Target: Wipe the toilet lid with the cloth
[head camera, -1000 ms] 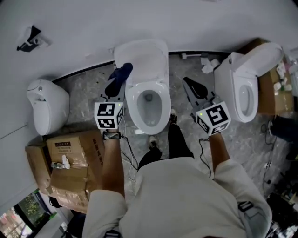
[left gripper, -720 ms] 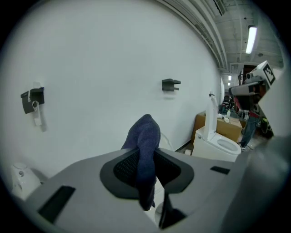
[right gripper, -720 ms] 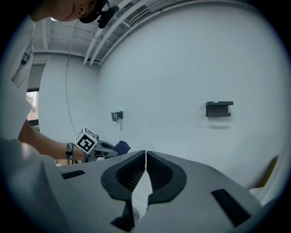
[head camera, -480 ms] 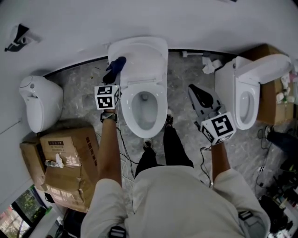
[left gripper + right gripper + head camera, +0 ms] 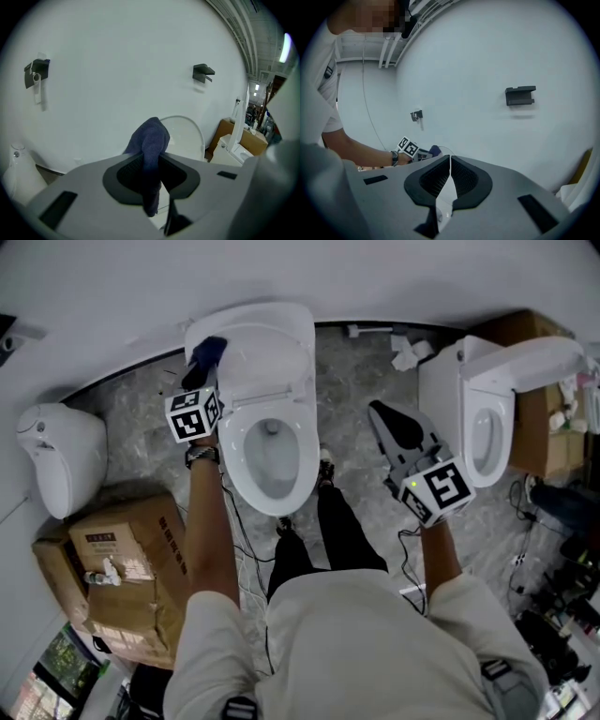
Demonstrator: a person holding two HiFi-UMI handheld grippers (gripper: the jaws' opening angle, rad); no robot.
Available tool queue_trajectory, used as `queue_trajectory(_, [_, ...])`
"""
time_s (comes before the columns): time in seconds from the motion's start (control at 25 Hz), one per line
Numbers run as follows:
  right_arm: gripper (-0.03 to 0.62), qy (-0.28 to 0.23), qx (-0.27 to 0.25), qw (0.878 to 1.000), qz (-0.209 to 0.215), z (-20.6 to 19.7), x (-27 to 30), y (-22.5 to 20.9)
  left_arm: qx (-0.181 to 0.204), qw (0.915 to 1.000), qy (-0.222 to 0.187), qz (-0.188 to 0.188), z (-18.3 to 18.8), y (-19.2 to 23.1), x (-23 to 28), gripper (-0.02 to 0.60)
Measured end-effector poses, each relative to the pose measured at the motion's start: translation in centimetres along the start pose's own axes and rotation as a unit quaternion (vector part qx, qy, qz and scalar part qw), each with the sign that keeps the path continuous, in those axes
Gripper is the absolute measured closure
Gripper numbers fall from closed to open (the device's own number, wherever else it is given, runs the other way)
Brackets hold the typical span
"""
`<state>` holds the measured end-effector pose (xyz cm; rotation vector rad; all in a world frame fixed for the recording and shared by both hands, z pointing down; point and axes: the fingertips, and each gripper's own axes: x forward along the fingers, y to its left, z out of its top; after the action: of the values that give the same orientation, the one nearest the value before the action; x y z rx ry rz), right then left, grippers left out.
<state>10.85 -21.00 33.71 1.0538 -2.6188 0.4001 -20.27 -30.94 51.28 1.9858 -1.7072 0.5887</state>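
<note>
While pinched between left tongs point(image 5: 151, 180), cloth point(image 5: 151, 139) pokes forward.

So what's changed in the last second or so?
The left gripper, shut on the blue cloth, moved along the raised toilet lid's left edge up to its top corner. The right gripper stayed shut and empty, right of the toilet; the lid stayed up.

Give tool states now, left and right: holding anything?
Left tool: closed on the dark blue fabric cloth.
Right tool: closed, empty.
</note>
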Motion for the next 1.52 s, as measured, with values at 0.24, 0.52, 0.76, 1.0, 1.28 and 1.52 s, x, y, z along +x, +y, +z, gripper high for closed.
queue_trajectory(0.24, [0.563, 0.009, 0.007, 1.0, 0.004, -0.9, 0.6, -1.0, 0.032, 0.9992, -0.007, -0.022, 1.0, -3.3, 2.0, 0.499])
queue_trajectory(0.52, [0.563, 0.024, 0.008, 1.0, -0.006, -2.1, 0.5, -2.2, 0.04, 0.9974, -0.016, -0.057, 1.6, -7.2, 3.9, 0.499])
queue_trajectory(0.76, [0.563, 0.034, 0.012, 0.999, -0.015, -3.3, 0.1, -3.2, 0.052, 0.9952, -0.015, -0.082, 1.1, -10.2, 5.3, 0.499])
queue_trajectory(1.0, [0.563, 0.055, 0.018, 0.998, -0.019, -5.5, 0.8, -3.8, 0.08, 0.9899, 0.006, -0.117, -1.2, -13.4, 7.6, 0.499])
queue_trajectory(1.28, [0.563, 0.07, 0.019, 0.997, -0.017, -6.4, 1.8, -4.0, 0.079, 0.9871, 0.042, -0.133, -3.9, -15.7, 9.4, 0.499])
queue_trajectory(1.52, [0.563, 0.08, 0.008, 0.997, -0.004, -6.3, 3.7, -3.4, 0.063, 0.991, 0.055, -0.104, -5.1, -11.9, 9.1, 0.499])
